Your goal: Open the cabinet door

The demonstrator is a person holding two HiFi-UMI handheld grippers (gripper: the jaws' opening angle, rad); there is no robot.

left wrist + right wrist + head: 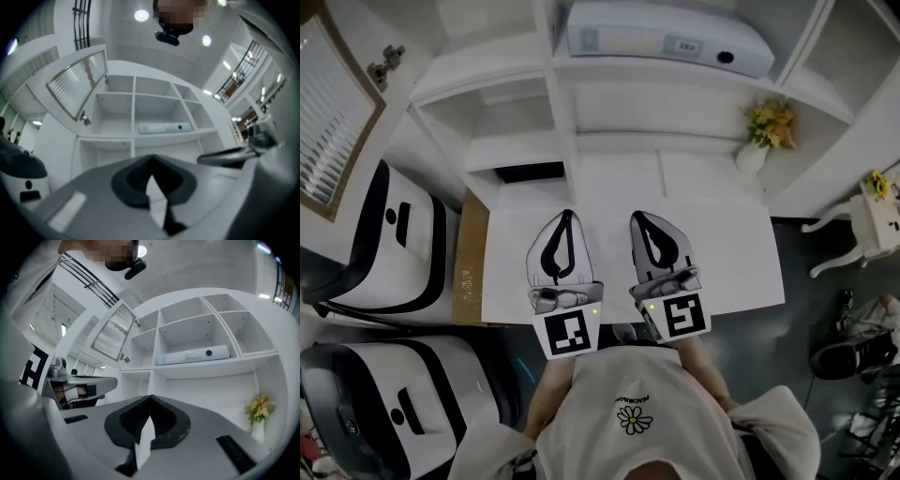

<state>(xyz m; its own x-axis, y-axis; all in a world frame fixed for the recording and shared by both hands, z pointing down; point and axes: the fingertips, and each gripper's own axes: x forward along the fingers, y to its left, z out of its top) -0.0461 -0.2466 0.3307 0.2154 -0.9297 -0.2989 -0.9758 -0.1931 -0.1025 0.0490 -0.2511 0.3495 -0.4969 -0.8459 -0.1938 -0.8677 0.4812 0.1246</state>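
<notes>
The cabinet door (330,111), a louvered panel in a wood frame, stands swung wide at the upper left of the white shelf unit (572,141). It also shows in the left gripper view as the door (77,85) and in the right gripper view as the door (114,332). My left gripper (566,216) and right gripper (637,217) hang side by side over the white counter (731,253), well short of the door. Both are shut with nothing between the jaws, as the left gripper (151,159) and right gripper (151,397) show in their own views.
A long white box (666,39) lies on an upper shelf. A vase of yellow flowers (765,133) stands at the counter's back right. Two white and black machines (394,246) (384,403) sit on the left. A small white table (874,217) is at the right.
</notes>
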